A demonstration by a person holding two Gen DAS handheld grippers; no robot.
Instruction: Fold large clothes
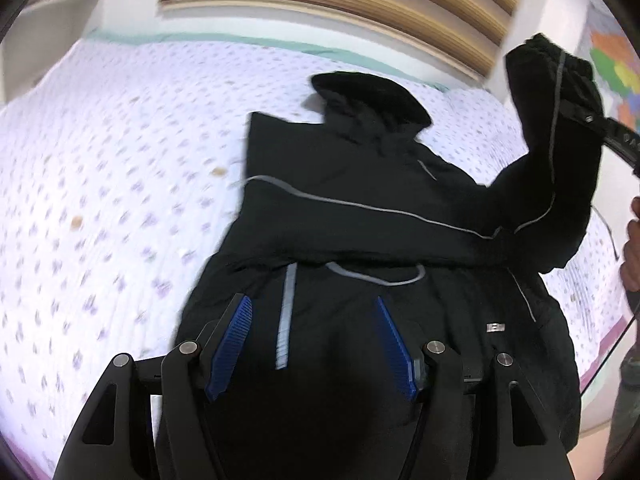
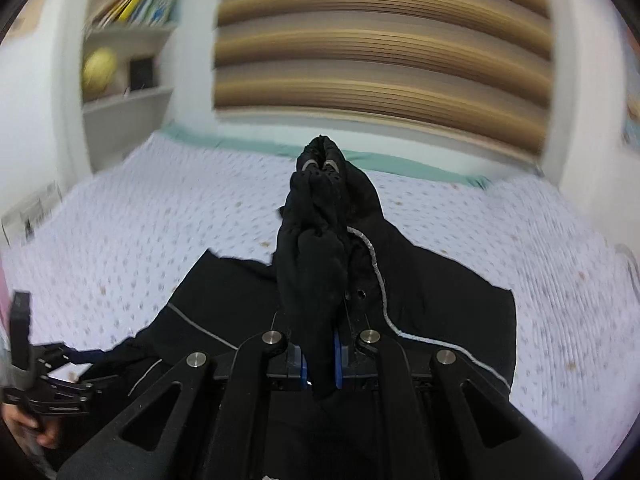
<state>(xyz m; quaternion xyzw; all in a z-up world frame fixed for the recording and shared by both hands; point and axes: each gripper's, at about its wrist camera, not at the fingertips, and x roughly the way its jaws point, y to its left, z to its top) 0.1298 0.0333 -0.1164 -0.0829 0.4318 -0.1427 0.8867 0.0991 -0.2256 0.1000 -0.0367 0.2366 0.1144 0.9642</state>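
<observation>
Right wrist view, right gripper (image 2: 320, 360) jaws clamping black jacket (image 1: 360, 208) sleeve, left gripper (image 1: 312, 344) jaws wide

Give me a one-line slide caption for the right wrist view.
Right tongs shut on the black jacket's bunched sleeve, lifted above the dotted white bedspread.

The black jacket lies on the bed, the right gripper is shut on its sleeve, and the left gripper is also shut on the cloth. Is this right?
Not quite. The left gripper is open: the left wrist view shows its blue fingers spread apart above the black jacket, holding nothing. The rest holds: the jacket lies on the bed, and the right gripper is shut on the sleeve.
</observation>
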